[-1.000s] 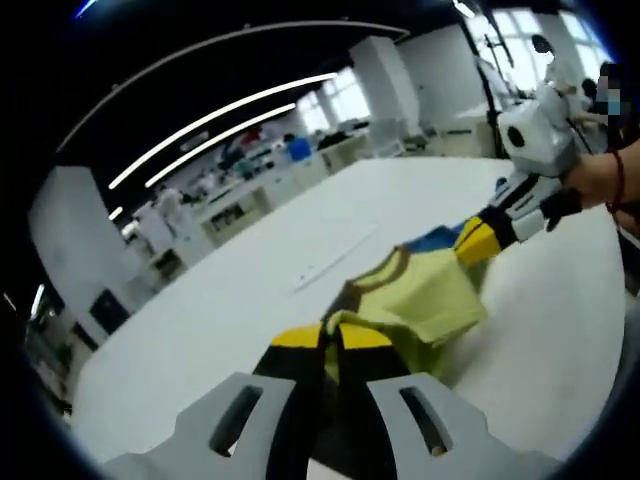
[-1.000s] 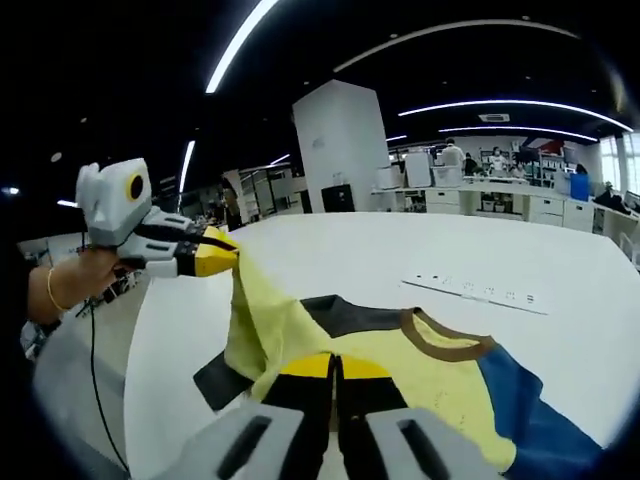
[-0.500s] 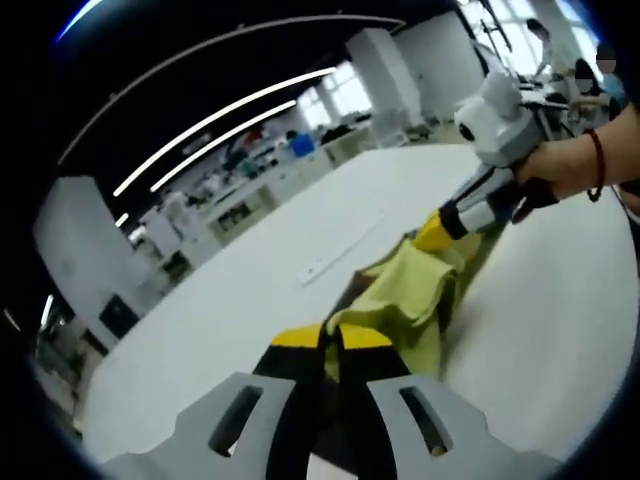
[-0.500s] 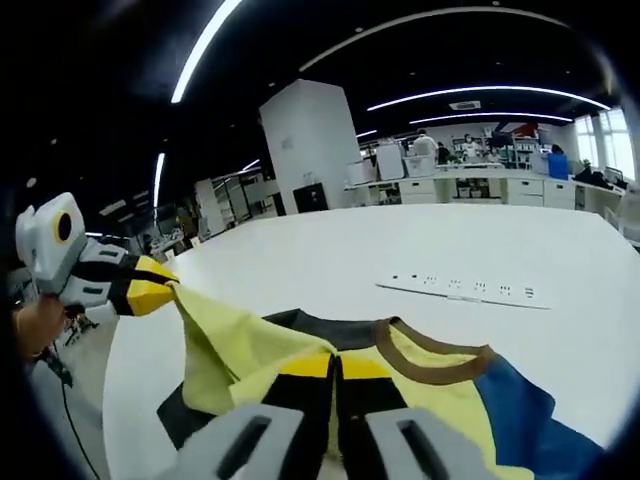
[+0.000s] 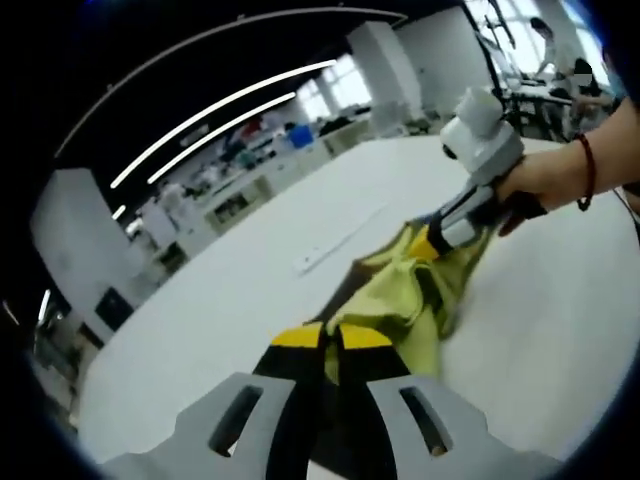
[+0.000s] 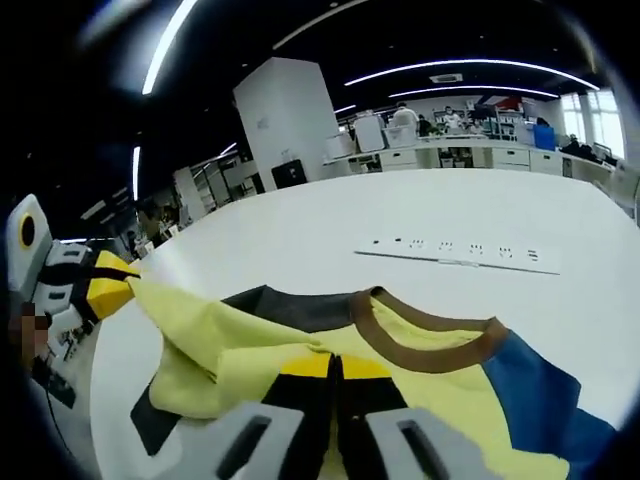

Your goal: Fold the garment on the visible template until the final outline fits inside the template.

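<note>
A yellow garment (image 6: 440, 385) with a brown collar (image 6: 425, 340), a dark grey sleeve and a blue side panel (image 6: 535, 385) lies partly lifted over the white table (image 6: 330, 235). My right gripper (image 6: 336, 368) is shut on the yellow cloth just below the collar. In the left gripper view, my left gripper (image 5: 332, 340) is shut on a bunched yellow edge of the garment (image 5: 410, 290). The right gripper (image 5: 435, 240), held by a hand, pinches the far end there. The left gripper (image 6: 105, 285) appears at the left edge of the right gripper view, holding a stretched corner.
A long white strip with dark marks (image 6: 455, 255) lies flat on the table beyond the garment, also the strip (image 5: 335, 245) in the left gripper view. Desks, a white pillar (image 6: 285, 125) and people stand in the background. A cable hangs off the table's left edge.
Both cameras moved. The two grippers came closer, so the stretched yellow cloth now sags and bunches between them; the collar lies flatter and nearer the right gripper.
</note>
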Demonstrator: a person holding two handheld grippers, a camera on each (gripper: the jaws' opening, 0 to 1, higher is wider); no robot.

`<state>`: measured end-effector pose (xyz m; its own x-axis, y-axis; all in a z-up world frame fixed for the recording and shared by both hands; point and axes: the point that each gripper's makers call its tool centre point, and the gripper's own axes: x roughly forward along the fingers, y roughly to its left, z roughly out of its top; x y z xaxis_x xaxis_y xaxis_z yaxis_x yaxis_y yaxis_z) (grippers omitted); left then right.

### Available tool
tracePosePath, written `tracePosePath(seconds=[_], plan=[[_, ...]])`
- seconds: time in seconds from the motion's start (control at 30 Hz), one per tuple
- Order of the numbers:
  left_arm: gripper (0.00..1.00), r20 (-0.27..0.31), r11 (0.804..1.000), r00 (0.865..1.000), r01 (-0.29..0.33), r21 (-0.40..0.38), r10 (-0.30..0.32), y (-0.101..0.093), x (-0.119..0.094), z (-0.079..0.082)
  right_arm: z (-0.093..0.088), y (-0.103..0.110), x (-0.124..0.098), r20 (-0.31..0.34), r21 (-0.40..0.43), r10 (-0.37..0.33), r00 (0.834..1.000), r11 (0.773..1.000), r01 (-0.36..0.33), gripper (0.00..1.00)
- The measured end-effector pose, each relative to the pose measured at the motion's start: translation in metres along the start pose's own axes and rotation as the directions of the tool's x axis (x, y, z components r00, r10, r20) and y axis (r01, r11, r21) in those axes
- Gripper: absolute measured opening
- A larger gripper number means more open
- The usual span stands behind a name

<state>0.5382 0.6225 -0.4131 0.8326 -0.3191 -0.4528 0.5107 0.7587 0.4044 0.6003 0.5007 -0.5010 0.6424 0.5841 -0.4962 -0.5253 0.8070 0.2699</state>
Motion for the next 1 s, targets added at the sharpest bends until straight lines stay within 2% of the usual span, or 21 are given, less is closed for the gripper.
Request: tracePosePath(seconds=[0.3, 0.47, 0.6, 0.7, 0.83, 0.9, 1.0], plan=[[0.01, -0.017, 1.0, 1.0, 0.022, -0.015, -0.022, -0.003, 0.009, -0.009, -0.021, -0.01, 0.011, -0.074, -0.005, -0.031, 0.997, 1.0, 0.031, 0.0], [0.01, -0.026, 0.999, 0.999, 0.032, -0.011, -0.032, -0.004, 0.011, -0.012, -0.019, -0.009, 0.01, -0.071, 0.009, -0.033, 0.997, 0.999, 0.033, 0.0], [0.01, -0.032, 1.0, 0.999, 0.022, -0.011, -0.022, -0.001, 0.011, -0.014, -0.013, -0.007, 0.004, -0.058, 0.072, -0.031, 0.998, 0.997, 0.035, 0.01], [0.01, -0.04, 1.0, 0.999, 0.008, -0.014, -0.008, 0.004, 0.01, -0.018, -0.006, -0.002, -0.002, -0.033, 0.051, -0.035, 0.999, 0.998, 0.036, 0.12], [0.01, -0.038, 0.999, 0.999, 0.002, -0.054, -0.004, 0.007, 0.008, -0.019, -0.001, 0.006, -0.008, -0.024, 0.077, -0.011, 1.0, 0.997, 0.012, 0.29], [0.01, -0.027, 0.994, 1.0, 0.011, -0.106, -0.014, 0.007, 0.007, -0.018, 0.0, 0.011, -0.012, -0.022, 0.066, -0.008, 1.0, 0.998, 0.009, 0.35], [0.01, -0.026, 0.993, 1.0, 0.005, -0.119, -0.008, 0.01, 0.005, -0.019, -0.002, 0.019, -0.02, -0.022, 0.05, 0.006, 1.0, 0.999, -0.005, 0.42]])
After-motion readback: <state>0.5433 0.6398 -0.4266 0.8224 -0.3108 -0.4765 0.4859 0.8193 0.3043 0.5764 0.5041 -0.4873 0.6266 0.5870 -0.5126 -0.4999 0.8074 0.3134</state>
